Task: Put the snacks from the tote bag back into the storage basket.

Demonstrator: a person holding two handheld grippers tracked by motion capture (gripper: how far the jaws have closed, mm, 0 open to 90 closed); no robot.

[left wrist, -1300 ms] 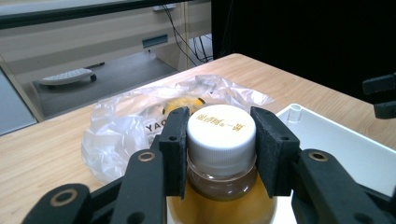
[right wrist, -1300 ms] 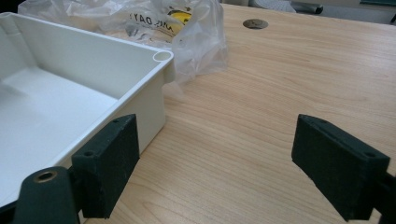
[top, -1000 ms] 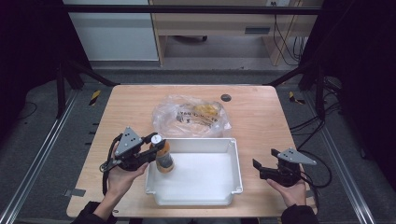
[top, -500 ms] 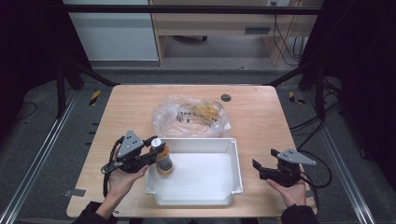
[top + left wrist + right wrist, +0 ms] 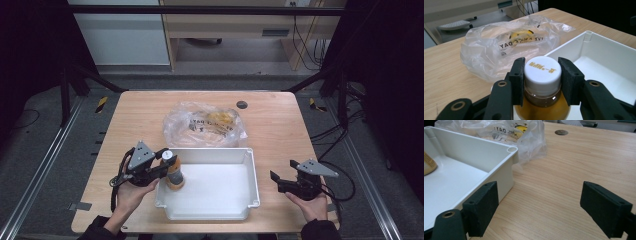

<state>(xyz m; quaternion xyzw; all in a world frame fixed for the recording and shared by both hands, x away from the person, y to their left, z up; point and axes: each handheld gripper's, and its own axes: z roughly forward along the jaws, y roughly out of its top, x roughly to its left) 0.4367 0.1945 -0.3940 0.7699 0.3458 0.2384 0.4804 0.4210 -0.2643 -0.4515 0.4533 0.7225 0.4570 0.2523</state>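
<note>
With the left gripper [image 5: 541, 82] pinching the bottle [image 5: 173, 172] by its white cap inside the white bin's [image 5: 252, 172] left end, lower it upright before releasing, while the right gripper [image 5: 549, 207] idles spread beside the bin.

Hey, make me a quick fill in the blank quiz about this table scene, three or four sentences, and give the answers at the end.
1. The left claw is shut on the neck of a bottle whose cap is ____ in colour.
2. The bottle is held over the left end of the white ____.
3. The right claw, beside the tray, has its jaws ____ with nothing between them.
4. Behind the tray lies a crumpled clear plastic ____.

Missing words: white; tray; open; bag
</note>
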